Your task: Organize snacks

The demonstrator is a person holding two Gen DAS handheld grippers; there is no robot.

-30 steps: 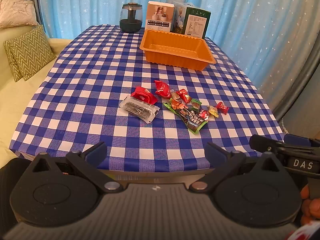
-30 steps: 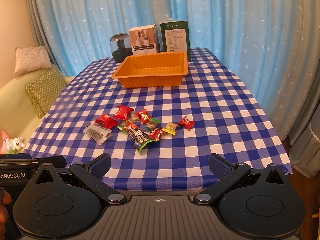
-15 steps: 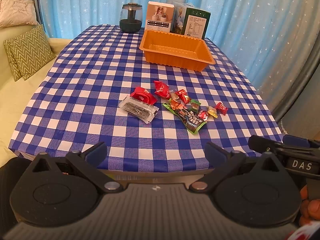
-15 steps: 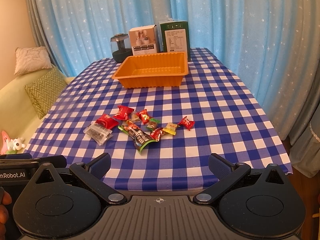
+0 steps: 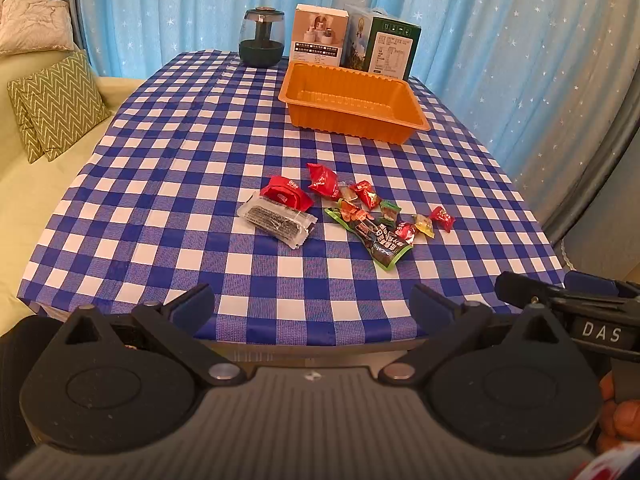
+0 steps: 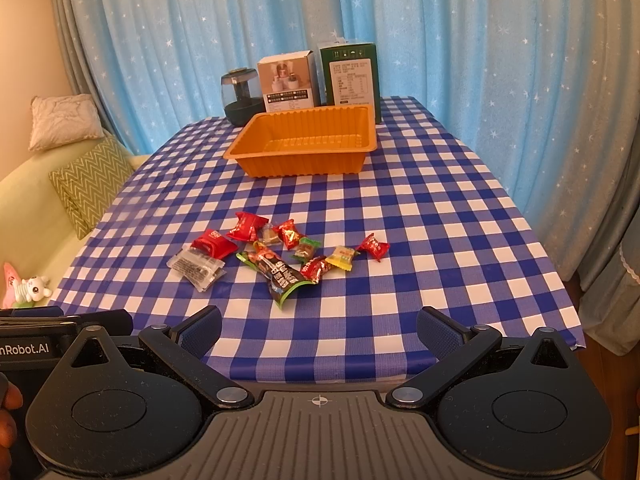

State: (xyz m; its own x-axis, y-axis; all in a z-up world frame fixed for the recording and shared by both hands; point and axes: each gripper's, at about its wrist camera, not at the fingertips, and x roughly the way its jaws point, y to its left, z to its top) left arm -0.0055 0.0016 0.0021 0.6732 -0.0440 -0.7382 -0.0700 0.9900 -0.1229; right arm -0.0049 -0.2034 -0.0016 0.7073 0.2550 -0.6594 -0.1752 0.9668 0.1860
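Several wrapped snacks lie in a loose cluster mid-table: a clear dark packet [image 5: 276,222] [image 6: 197,266], a red pouch [image 5: 286,194] [image 6: 214,243], a long green-edged packet [image 5: 376,238] [image 6: 280,274] and small red and yellow candies [image 5: 442,217] [image 6: 373,245]. Behind them stands an empty orange tray [image 5: 352,118] [image 6: 304,164]. My left gripper [image 5: 313,307] and right gripper [image 6: 319,327] hover open over the near table edge, well short of the snacks, nothing between their fingers. The right gripper [image 5: 560,300] shows at the left view's right edge.
A blue-and-white checked cloth [image 5: 180,152] covers the table. At the far end stand a dark round jar [image 5: 262,38], a white box [image 5: 320,34] and a green box [image 6: 351,76]. A sofa with cushions [image 5: 56,104] lies left; blue curtains [image 6: 480,60] hang behind.
The left view has edged slightly, so the snacks sit a touch higher in it. The right view is unchanged. Both grippers stay open.
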